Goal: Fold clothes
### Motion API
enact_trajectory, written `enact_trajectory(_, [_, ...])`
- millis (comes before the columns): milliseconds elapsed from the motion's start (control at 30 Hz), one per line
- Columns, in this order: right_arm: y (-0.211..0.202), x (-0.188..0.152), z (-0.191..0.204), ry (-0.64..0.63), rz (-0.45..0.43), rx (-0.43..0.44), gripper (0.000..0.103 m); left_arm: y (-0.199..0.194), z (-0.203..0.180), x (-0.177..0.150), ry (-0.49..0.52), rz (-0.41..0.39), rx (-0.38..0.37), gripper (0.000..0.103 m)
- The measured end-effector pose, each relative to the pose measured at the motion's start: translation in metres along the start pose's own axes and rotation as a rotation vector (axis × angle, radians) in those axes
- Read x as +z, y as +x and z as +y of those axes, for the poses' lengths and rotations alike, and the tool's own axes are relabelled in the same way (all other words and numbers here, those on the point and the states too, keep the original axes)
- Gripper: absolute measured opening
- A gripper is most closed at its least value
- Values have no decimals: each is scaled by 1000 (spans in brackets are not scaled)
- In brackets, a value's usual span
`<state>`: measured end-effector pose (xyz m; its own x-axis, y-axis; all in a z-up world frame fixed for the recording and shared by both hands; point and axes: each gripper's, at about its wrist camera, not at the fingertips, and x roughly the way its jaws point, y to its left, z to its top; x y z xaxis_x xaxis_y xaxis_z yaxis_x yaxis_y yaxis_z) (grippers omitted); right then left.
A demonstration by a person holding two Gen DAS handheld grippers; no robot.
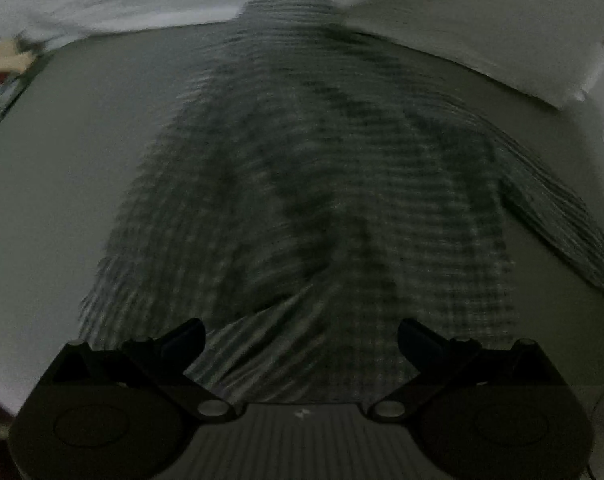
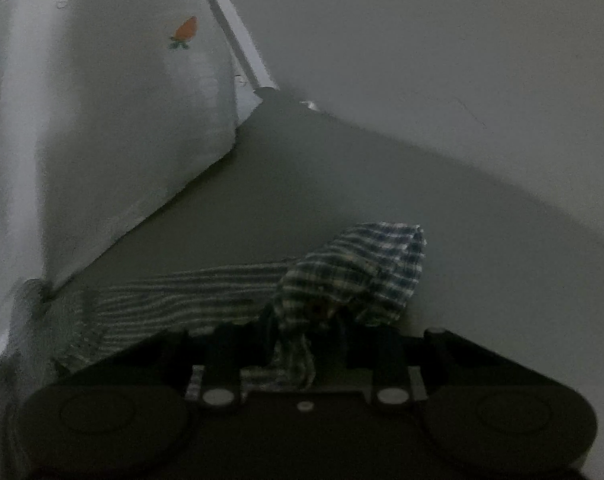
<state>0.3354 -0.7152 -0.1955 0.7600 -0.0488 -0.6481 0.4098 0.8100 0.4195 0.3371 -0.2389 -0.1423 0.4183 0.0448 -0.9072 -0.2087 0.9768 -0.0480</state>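
The right hand-held gripper (image 2: 302, 344) is pinching the shirt (image 2: 353, 272) edge, the left hand-held gripper (image 1: 302, 340) is hanging wide open, so folding over likely comes next.

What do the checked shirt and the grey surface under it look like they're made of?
Checked shirt: looks like thin woven cloth, matte, perhaps cotton. It creases softly and bunches where the right gripper pinches it.
Grey surface: smooth, flat and matte, with no grain or weave visible. In this dim, blurred view I can't tell sheet, mat or board.
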Motion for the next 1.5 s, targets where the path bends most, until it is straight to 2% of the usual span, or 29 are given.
enact_trajectory(133, [-1,1,-2,-18,18,5,30,-12,19,-10,-2,-55,19,99])
enact_trajectory(200, [-2,1,-4,-30,30,3,30,-17,28,-14,10,-76,34,91])
enact_trajectory(233, [-3,0,-4,-35,40,3,30,-18,33,-17,9,-74,34,83])
enact_trajectory(300, [-6,-3,-4,-51,54,-1,30,-20,42,-22,12,-72,34,78])
enact_trajectory(367, [-8,-6,-2,-79,67,-7,30,-22,49,-30,27,-73,33,77])
enact_trajectory(467, [-8,-10,2,-111,94,-11,30,-11,56,-39,68,-34,20,78])
enact_trajectory(533, [-8,-15,6,-136,112,-12,30,3,59,-45,92,0,27,78])
enact_trajectory(600, [-9,-19,11,-171,117,-17,30,8,59,-50,107,-8,48,78])
enact_trajectory(633, [-9,-20,15,-192,120,-20,30,9,58,-52,114,-17,59,71])
enact_trajectory(667, [-11,-21,18,-210,124,-23,30,11,58,-55,121,-27,71,51])
enact_trajectory(700, [-12,-21,20,-219,130,-23,29,12,57,-57,128,-36,82,43])
enact_trajectory(733, [-12,-22,22,-224,136,-22,29,10,56,-58,132,-44,90,27])
enact_trajectory(767, [-13,-22,25,-231,142,-20,29,3,55,-59,128,-59,95,19])
enact_trajectory(867, [-14,-23,36,-269,151,-13,28,-19,57,-65,94,-111,111,11])
enact_trajectory(1033, [-15,-27,46,-294,159,3,27,-51,80,-82,-52,-139,196,10])
enact_trajectory(1100, [-13,-29,48,-294,163,3,27,-51,94,-87,-139,-95,199,13])
enact_trajectory(1167, [-12,-30,49,-291,167,0,27,-43,101,-91,-189,-36,187,24])
enact_trajectory(1200, [-13,-31,48,-292,165,1,27,-40,100,-92,-181,-22,190,27])
enact_trajectory(1233, [-14,-31,48,-290,164,1,27,-37,98,-93,-163,-10,191,35])
enact_trajectory(1267, [-15,-30,46,-280,163,-3,27,-37,96,-93,-156,-2,192,45])
enact_trajectory(1367, [-21,-23,41,-228,150,-19,30,-42,93,-92,-174,-15,168,65])
enact_trajectory(1400, [-26,-20,38,-210,135,-27,36,-45,92,-91,-176,-30,147,68])
enact_trajectory(1467, [-36,-12,32,-177,99,-47,54,-52,90,-84,-169,-64,98,80])
enact_trajectory(1500, [-41,-8,29,-162,81,-57,64,-52,85,-79,-149,-83,73,82])
